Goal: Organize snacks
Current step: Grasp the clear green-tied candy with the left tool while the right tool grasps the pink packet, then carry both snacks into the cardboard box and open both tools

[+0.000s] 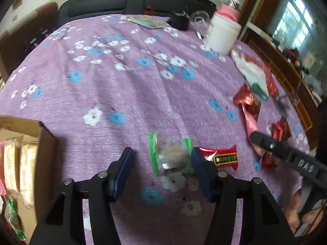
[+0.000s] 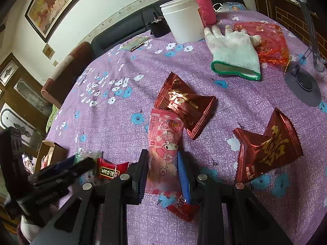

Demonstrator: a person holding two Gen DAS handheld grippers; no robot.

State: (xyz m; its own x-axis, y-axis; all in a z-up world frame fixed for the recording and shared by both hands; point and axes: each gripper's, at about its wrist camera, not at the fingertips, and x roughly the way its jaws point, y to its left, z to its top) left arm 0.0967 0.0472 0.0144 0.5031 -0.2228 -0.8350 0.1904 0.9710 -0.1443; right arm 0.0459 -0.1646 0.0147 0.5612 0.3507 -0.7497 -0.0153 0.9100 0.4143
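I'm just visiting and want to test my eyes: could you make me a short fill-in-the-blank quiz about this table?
1. The right tongs are shut on a long ____ snack packet.
2. The knitted glove has a ____ cuff.
3. The tablecloth is ____ with flowers.
4. The clear snack bag between the left tongs has ____ edges.

Missing words: pink; green; purple; green

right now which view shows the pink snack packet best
The right wrist view: the pink snack packet lies sharp and nearly whole, its lower end between that tool's fingers. The left wrist view shows only a blurred strip at the edge.
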